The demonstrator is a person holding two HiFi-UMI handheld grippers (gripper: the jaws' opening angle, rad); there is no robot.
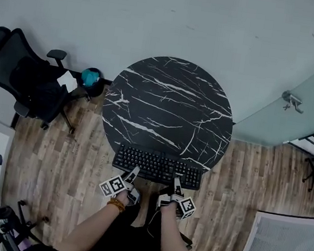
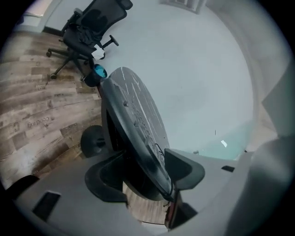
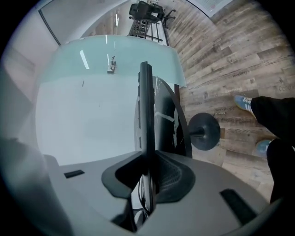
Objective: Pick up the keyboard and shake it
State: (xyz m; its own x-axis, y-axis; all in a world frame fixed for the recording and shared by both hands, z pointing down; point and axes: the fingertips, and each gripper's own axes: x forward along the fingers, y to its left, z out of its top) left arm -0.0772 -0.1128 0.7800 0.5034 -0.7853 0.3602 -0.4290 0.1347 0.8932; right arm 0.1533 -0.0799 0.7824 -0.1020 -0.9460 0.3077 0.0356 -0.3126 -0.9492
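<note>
**A:** Where's the thing rn?

**B:** The flat black plastic keyboard (image 1: 157,167) sits at the near rim of the round black marble-look table (image 1: 170,95), long side across, w/ its front edge toward the person. Can't tell if it's lifted clear of the top yet.

**A:** Grippers?

**B:** Both on that front edge. The left gripper (image 1: 131,176) is approx a third in from the left end and the right gripper (image 1: 176,184) a third in from the right. In the left gripper view the slab runs slantwise between the jaws, and they look pinched on it. In the right gripper view the jaws are nearly together, w/ the thin edge clamped between them.

**A:** So the step is the lift?

**B:** I'd say so: grip made, now raise and shake.

**A:** Tips?

**B:** Raise both ends together so it doesn't twist btw the grips. It's held by one long edge only, so the far side will prob want to droop. Tilting it toward edge-up should ease the load on the pads. Clear the table rim first, then shake short and quick, not in big swings, bc a thin edge could slip out. The two hands should move as one.
</note>
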